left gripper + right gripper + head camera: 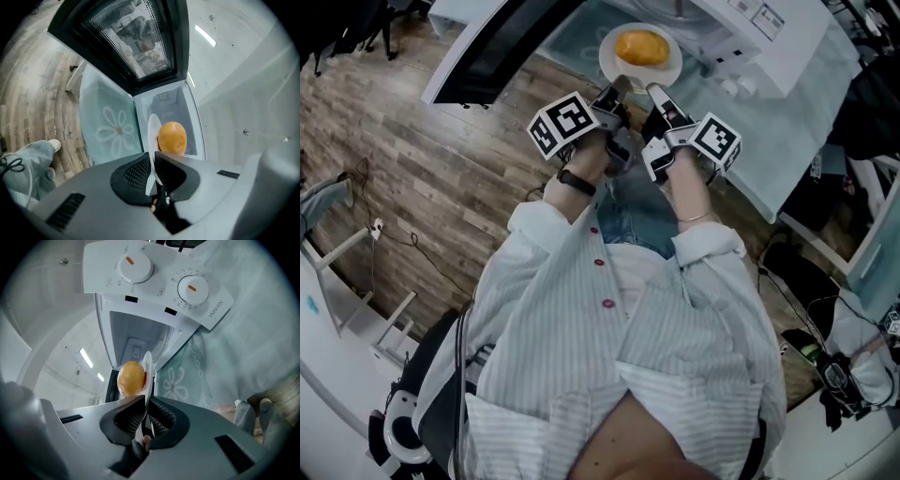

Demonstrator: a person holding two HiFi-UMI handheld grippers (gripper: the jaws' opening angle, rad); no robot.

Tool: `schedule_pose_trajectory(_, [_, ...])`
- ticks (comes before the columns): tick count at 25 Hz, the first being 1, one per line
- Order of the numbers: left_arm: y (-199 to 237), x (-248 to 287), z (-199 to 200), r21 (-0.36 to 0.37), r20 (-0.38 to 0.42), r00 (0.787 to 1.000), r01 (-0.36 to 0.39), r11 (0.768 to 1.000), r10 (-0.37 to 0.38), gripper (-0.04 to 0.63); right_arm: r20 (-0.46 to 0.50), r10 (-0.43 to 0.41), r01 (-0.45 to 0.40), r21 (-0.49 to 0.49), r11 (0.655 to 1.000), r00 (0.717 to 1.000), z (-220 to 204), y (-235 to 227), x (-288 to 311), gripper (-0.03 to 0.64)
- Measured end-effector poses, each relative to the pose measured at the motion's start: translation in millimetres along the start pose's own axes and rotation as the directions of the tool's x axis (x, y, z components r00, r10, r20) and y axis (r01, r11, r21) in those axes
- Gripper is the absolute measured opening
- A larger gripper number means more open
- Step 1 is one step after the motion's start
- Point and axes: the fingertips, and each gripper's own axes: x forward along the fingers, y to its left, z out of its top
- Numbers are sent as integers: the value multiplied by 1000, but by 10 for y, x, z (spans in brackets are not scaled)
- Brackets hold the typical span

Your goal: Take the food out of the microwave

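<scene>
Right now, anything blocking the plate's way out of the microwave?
Nothing visible. The left gripper and right gripper both clamp the near rim of the plate, which carries the orange food. The door is swung wide to the side, off the path back toward the person.

We see a table [806, 141] covered all over by a pale teal cloth [110, 126] printed with white flowers (it drapes down past the table's edge). Directly on the cloth stands a white microwave [778, 47], its dark-windowed door [502, 42] open and reaching out over the wood-plank floor [422, 159].
</scene>
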Motion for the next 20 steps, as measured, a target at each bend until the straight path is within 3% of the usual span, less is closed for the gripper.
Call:
schedule_pose_trajectory(14, [-552, -452, -252, -34, 8, 995, 95, 995, -95, 25, -1, 89, -89, -36, 995, 996, -95, 437, -556, 44])
schedule_pose_trajectory(20, [-788, -496, -263, -38, -26, 992, 122, 992, -123, 21, 26, 149, -149, -29, 988, 988, -42, 661, -657, 43])
